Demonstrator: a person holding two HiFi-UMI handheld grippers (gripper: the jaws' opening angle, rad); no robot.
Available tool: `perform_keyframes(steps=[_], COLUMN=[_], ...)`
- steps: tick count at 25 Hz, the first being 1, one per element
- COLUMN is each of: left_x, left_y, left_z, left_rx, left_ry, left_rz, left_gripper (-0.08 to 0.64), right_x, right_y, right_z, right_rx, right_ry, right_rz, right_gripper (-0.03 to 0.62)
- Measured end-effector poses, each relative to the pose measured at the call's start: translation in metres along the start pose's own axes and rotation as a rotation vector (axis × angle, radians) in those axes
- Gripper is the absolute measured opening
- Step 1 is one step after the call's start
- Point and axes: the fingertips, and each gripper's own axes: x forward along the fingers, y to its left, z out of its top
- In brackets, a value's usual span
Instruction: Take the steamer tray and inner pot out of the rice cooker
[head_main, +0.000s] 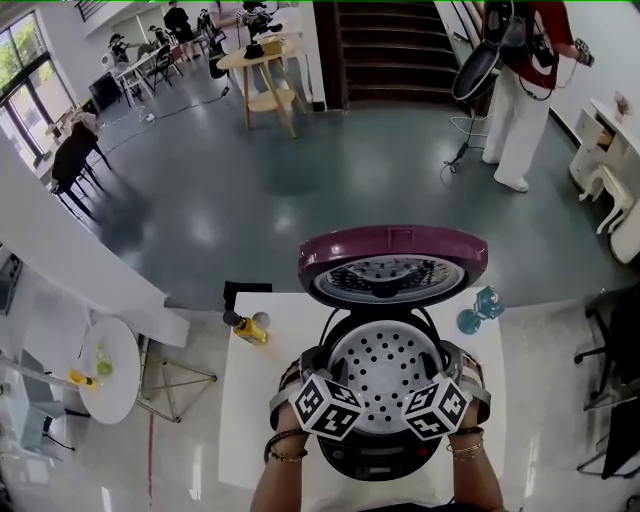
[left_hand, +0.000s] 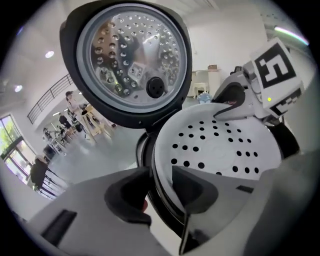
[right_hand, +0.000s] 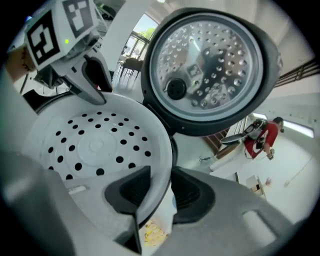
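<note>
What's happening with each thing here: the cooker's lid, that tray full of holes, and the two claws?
lid: open, swung up behind the pot opening.
steamer tray: seated level in the rice cooker, not lifted out.
left gripper: shut on the steamer tray's rim.
right gripper: shut on the steamer tray's opposite rim.

No legible text, brand or number; marker cubes (head_main: 325, 405) carry only coded squares.

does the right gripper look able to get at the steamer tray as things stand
Probably yes: the lid stands open, and the right gripper has its jaws pinched on the rim of the steamer tray.
</note>
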Motion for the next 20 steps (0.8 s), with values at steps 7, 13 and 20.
perform_keyframes(steps=[7,13,20], left_x=[-0.008,-0.014,-0.035], left_y=[-0.005,-0.005,-0.012], left_z=[0.0,-0.003,0.0], left_rx=[-0.057,-0.023,-0.063], left_ry=[-0.059,-0.06,-0.137], left_rz=[-0.044,-0.042,-0.088], left_gripper=[0.143,0.144,0.144], right_x=[-0.029,-0.059,-0.084], right_y=[-0.021,-0.033,-0.045], right_z=[0.021,0.045,0.041], right_rx=[0.092,0.217,0.265], right_ry=[-0.155,-0.31,-0.364], right_rz=[-0.08,-0.109,-0.167], right_gripper=[0.091,0.014,0.014])
